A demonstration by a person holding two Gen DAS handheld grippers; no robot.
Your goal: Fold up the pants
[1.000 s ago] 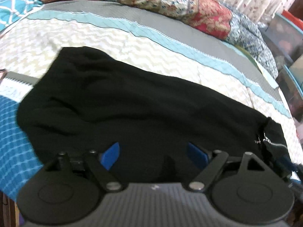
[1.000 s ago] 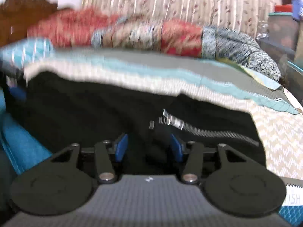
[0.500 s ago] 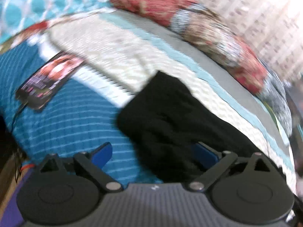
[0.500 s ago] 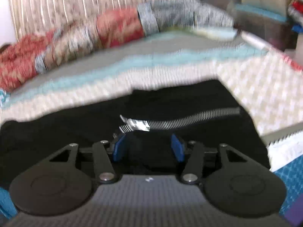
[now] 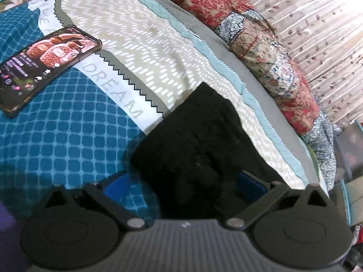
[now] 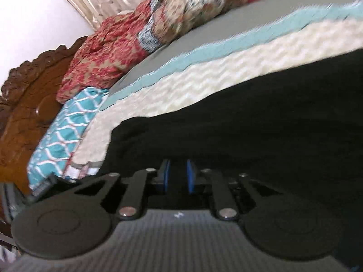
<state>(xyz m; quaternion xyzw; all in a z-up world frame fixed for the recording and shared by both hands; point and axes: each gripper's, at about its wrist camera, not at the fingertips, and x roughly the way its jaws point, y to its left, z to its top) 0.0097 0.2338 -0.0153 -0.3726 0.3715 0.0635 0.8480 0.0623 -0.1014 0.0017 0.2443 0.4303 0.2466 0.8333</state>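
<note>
Pants: the black, soft-fabric pants (image 5: 204,140) lie on the bed's patterned bedspread (image 5: 68,136); in the left wrist view they run from the middle out toward 4 o'clock, with one end at about 12 o'clock of the left gripper.
Handling: likely light, limp and not fragile; the cloth will sag and drag on the bedspread, so a pinch on one layer may slip, and a bite over a folded edge or seam looks safer.
Where to hold: judged best at the near corners of the end by the left gripper, one corner per gripper, so the fold lifts evenly.
Left gripper: left gripper (image 5: 183,183) has its jaws spread wide, straddling the dark cloth without closing on it.
Right gripper: right gripper (image 6: 177,176) has its jaws drawn close with a narrow gap; black cloth lies all around, and whether any sits between them I cannot tell.
Counts: one pair of pants; two grippers; one black smartphone with a lit screen (image 5: 43,65) at 10 o'clock, well apart from the pants; one teal lattice-print pillow (image 6: 65,131); one red floral quilt roll (image 5: 261,43) along the far side.
</note>
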